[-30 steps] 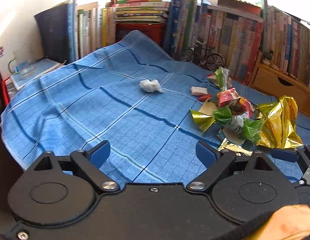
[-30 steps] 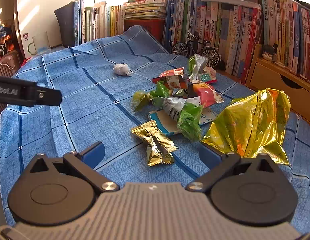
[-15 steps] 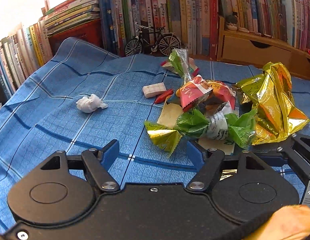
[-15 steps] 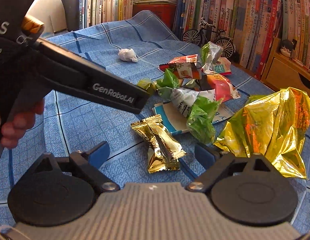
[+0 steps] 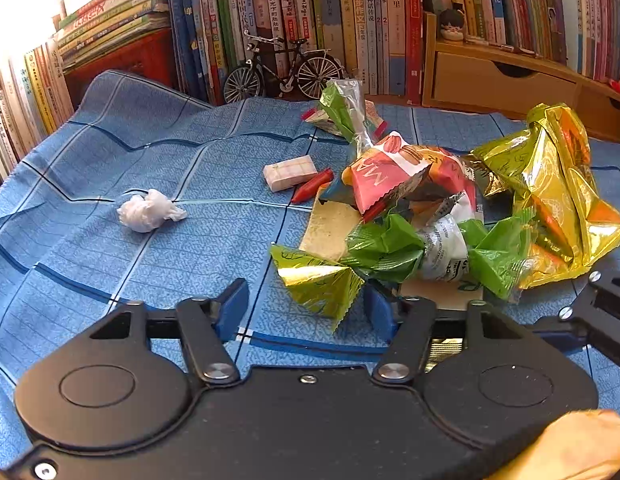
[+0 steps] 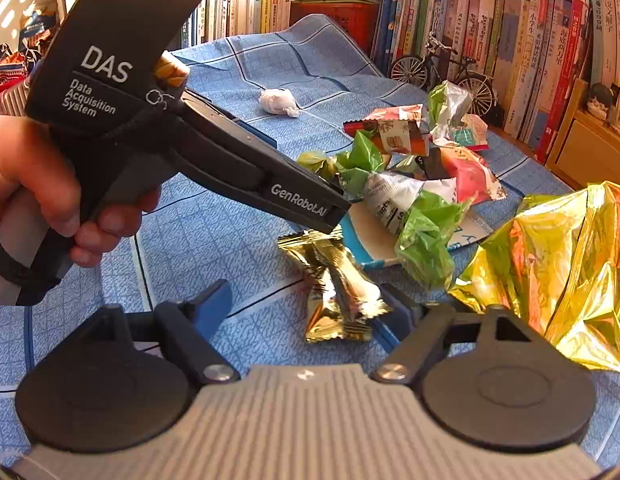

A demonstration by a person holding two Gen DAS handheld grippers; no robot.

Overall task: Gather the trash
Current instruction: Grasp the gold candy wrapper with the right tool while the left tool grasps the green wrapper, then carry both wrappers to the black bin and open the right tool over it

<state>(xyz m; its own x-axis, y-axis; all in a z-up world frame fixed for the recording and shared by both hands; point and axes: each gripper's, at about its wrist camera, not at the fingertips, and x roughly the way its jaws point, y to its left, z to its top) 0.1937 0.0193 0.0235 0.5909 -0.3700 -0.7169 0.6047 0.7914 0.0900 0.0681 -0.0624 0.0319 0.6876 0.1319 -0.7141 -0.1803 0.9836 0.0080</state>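
Left gripper (image 5: 306, 306): jaws wide open, empty, astride a green-gold wrapper (image 5: 316, 280) on the blue cloth (image 5: 110, 264). Right gripper (image 6: 306, 304): jaws also spread, empty, around a gold candy wrapper (image 6: 336, 284). Beyond, heaped wrappers (image 5: 406, 208) beside a gold bag (image 6: 558, 272). Farther left, a tissue wad (image 5: 148, 211), apart. Behind, a bicycle model (image 5: 284, 70) against books (image 5: 350, 12).

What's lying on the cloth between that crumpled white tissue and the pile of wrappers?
In the left wrist view, a small wrapped block and a red wrapper lie between the white tissue and the wrapper pile.
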